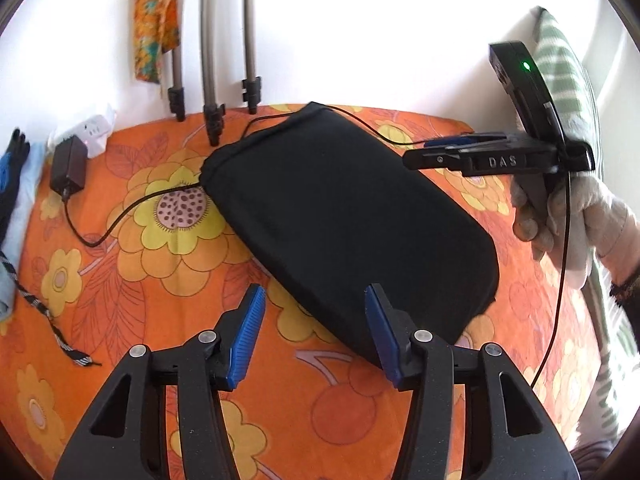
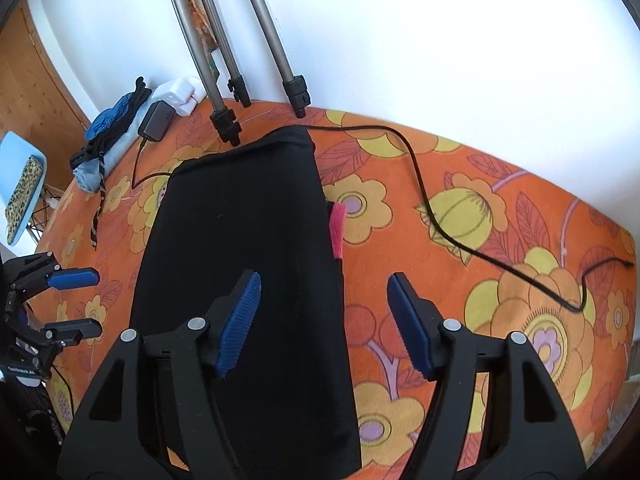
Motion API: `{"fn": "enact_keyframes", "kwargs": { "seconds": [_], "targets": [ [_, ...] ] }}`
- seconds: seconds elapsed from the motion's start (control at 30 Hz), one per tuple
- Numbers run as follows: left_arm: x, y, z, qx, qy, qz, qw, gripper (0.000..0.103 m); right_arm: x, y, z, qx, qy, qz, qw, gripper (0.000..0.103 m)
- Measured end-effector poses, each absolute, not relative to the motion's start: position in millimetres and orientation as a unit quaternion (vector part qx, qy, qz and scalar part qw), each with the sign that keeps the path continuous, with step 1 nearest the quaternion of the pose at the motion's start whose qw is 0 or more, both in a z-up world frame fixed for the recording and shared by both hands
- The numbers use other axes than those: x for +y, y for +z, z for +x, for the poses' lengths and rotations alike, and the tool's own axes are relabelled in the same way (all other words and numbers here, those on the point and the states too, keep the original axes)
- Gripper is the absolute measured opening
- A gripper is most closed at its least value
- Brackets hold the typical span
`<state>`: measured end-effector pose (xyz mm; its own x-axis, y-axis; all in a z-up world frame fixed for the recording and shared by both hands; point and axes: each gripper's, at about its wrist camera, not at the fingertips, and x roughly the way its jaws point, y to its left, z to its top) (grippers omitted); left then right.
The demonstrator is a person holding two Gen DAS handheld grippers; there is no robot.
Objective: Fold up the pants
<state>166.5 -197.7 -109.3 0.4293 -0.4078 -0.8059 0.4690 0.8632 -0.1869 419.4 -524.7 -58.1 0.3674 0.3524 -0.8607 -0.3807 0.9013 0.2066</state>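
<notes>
Black pants lie folded on the cloth. Both grippers, left and right, hang wide and empty; take the 6 o'clock edge evenly, fold toward 12.

Black-framed grippers with ribbed blue pads and silver screws are being gripped by a white-gloved hand

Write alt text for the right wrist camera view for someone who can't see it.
Folded black pants lie on an orange floral cloth, with the right tongs open above their right edge, holding nothing. A black cable crosses the cloth; tripod legs stand behind, and the left tongs show at left.
</notes>
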Motion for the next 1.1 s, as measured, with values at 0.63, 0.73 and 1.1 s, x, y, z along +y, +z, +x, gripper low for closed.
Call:
{"fn": "enact_keyframes", "kwargs": {
  "seconds": [0.63, 0.73, 1.1],
  "targets": [
    [-177, -157, 238, 0.537, -0.242, -0.181, 0.788, 0.053, -533, -104, 464, 0.578, 0.302, 0.067, 0.755, 0.069],
    [-180, -157, 239, 0.534, -0.245, -0.175, 0.79, 0.053, -536, -105, 466, 0.579, 0.31, 0.066, 0.751, 0.069],
    [-188, -160, 246, 0.518, -0.263, -0.182, 0.793, 0.053, -526, -108, 459, 0.57, 0.355, 0.072, 0.738, 0.06]
  ]
}}
